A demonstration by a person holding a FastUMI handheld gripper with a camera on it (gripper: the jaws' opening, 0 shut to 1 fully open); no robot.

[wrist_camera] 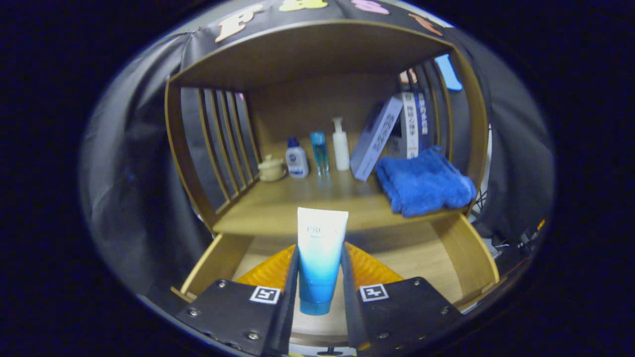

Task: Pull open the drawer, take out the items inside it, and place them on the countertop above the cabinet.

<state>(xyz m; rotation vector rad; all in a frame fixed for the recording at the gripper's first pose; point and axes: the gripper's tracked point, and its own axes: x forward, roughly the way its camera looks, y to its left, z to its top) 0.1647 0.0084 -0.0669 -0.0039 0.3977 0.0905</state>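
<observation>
Gripper view: tube [320, 258] is clamped between both fingers of the gripper [320, 277], long axis upright, cap down, held over the open drawer [471, 258]; countertop [278, 203] lies just ahead, above.

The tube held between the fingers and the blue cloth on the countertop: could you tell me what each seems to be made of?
The tube looks like smooth plastic, white fading to blue, with a soft sheen; the gripper is shut on it. The blue cloth looks like fluffy terry or microfibre, folded, with a napped surface.

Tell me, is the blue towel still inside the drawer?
No, the blue towel lies on the countertop above the open drawer.
</observation>
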